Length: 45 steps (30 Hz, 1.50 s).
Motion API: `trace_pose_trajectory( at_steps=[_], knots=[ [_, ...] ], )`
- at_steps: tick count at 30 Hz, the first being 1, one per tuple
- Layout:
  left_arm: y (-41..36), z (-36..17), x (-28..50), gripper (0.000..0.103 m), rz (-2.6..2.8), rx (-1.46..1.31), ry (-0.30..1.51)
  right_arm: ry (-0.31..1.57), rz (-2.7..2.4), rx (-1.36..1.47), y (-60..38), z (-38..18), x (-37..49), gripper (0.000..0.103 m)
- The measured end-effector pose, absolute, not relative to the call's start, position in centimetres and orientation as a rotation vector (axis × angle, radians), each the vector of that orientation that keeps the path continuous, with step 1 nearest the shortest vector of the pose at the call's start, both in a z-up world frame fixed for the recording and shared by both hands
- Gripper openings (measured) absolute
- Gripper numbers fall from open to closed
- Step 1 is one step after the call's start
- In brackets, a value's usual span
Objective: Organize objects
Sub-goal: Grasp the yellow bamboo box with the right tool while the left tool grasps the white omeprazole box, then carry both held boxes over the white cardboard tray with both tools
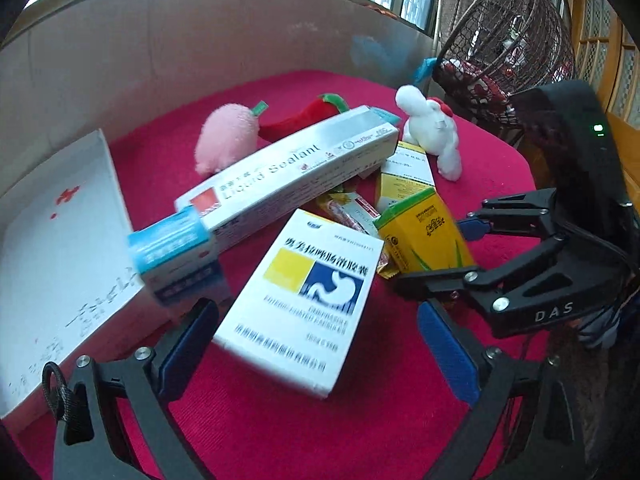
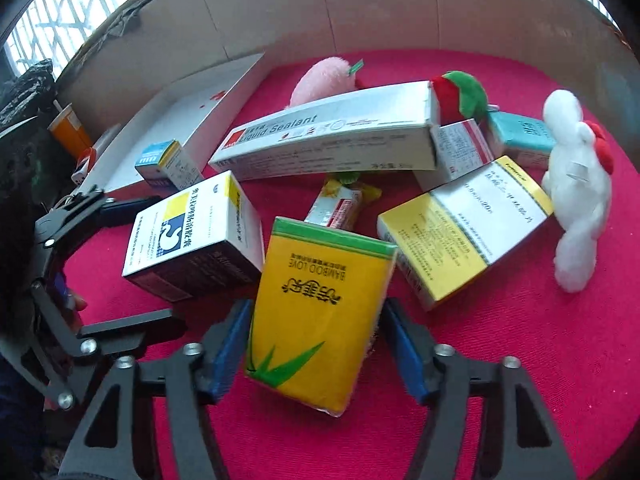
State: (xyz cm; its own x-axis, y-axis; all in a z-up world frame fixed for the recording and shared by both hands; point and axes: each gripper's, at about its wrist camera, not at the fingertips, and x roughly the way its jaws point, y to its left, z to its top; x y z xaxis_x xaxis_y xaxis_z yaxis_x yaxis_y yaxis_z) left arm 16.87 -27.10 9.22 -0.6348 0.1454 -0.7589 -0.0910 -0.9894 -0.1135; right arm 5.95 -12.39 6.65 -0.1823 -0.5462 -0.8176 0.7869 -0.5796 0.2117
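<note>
A pile of boxes and plush toys lies on a red cloth [image 1: 304, 436]. My left gripper [image 1: 320, 344] stands open astride a white medicine box [image 1: 304, 292] with a yellow and a blue square; its right pad [image 1: 448, 352] is clear of the box. From the right wrist, that gripper [image 2: 168, 258] flanks the same box [image 2: 192, 236]. My right gripper [image 2: 316, 350] is shut on a yellow tissue pack [image 2: 320, 312], both blue pads against its sides. The left wrist view shows it [image 1: 440, 252] around the pack [image 1: 424, 236].
A long Liquid Sealant box [image 1: 288, 176] lies across the pile. Behind it are a pink plush [image 1: 228, 136], a red chili plush [image 1: 304, 116] and a white plush [image 1: 432, 128]. A white flat box [image 1: 60, 240] sits left, a yellow-white box [image 2: 468, 232] right. Cardboard [image 1: 200, 40] walls the back.
</note>
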Motion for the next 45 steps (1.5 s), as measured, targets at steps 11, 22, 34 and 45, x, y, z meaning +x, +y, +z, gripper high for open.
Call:
trace_pose_trajectory(
  at_steps=[11,22,34,45],
  knots=[
    [-25.2,8.9,16.0,0.051,2.716,-1.329,-0.073,0.227,-1.882,1.157,-9.8,7.2,4.5,0.053],
    [-26.1,14.3,18.3,0.051,3.096,-1.213,-0.208,0.187,-2.007,0.939,-8.0,12.8,5.2,0.052],
    [-29.8,18.0,22.5,0.051,3.447,-1.052,-0.316,0.178,-2.083,0.718,-10.8,18.7,6.7,0.052],
    [-34.1,19.1,26.7,0.051,3.598,-0.967,-0.536,0.227,-2.012,0.641,-16.1,20.9,10.3,0.052]
  ],
)
